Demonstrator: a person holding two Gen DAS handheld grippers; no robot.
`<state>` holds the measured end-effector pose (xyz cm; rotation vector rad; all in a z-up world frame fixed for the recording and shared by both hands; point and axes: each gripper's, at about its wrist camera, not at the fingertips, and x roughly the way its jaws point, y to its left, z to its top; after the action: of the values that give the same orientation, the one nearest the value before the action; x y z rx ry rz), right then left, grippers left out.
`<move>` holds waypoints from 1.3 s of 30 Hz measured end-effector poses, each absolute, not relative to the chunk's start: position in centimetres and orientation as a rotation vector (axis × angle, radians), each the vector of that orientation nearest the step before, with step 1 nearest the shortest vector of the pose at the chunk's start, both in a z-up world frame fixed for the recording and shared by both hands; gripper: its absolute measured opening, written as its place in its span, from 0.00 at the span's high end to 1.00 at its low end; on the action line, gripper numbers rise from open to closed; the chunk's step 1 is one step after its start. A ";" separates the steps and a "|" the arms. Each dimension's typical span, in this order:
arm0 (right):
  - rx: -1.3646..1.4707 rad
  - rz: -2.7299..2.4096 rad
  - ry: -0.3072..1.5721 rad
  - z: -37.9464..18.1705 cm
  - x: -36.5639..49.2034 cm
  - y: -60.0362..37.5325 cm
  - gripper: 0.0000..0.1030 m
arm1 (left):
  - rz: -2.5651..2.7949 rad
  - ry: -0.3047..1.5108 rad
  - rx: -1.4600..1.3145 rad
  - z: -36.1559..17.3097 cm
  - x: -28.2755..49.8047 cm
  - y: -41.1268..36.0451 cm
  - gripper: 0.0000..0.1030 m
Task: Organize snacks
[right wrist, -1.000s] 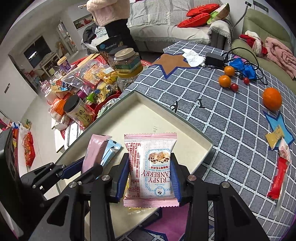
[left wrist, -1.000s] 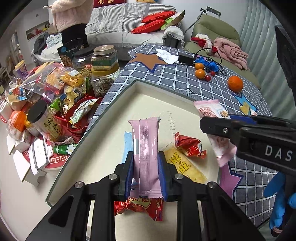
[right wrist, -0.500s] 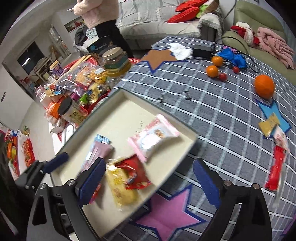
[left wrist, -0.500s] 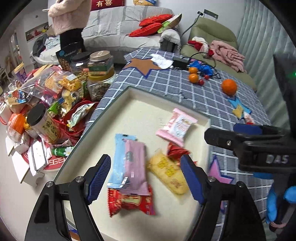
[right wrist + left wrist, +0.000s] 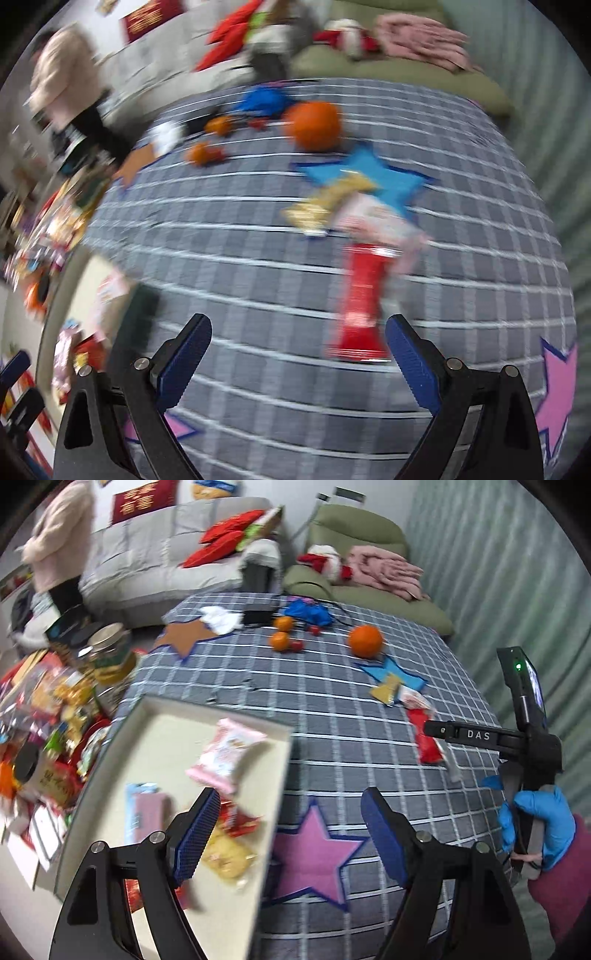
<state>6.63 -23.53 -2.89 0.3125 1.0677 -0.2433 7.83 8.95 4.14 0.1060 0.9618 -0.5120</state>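
The cream tray [image 5: 173, 734] holds a pink-and-white cranberry packet [image 5: 225, 753], a pink bar [image 5: 147, 812], a blue bar [image 5: 133, 801], a yellow packet [image 5: 229, 853] and a small red packet [image 5: 238, 818]. My left gripper [image 5: 290, 830] stands open and empty above the tray's right rim and a pink star patch [image 5: 314, 853]. The right gripper [image 5: 299, 358] is open and empty over the checked cloth. A long red packet [image 5: 360, 302] lies just ahead of its right finger, with a pink-white packet [image 5: 373, 218] and a yellow packet [image 5: 325, 206] beyond. The right wrist view is blurred.
Oranges [image 5: 365, 640] and small fruit [image 5: 279, 640] sit at the far side of the cloth beside a blue bundle with cables [image 5: 308, 613]. Jars and bagged snacks [image 5: 55, 701] crowd the left. A gloved hand [image 5: 539, 823] holds the right gripper. A person [image 5: 55, 542] stands by the sofa.
Both grippers let go of their packets, which now lie in the tray, and opened wide. Both swung to the right; the right one travelled further, to the loose packets on the cloth.
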 end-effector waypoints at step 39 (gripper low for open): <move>0.213 -0.214 1.060 -7.2 -3.0 -31.0 0.76 | -0.553 1.124 0.350 -6.4 12.2 -17.1 0.40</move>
<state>-2.98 -30.97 -7.17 0.2130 1.0598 -0.2145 12.19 -17.07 -6.35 0.3500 1.1238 -0.5529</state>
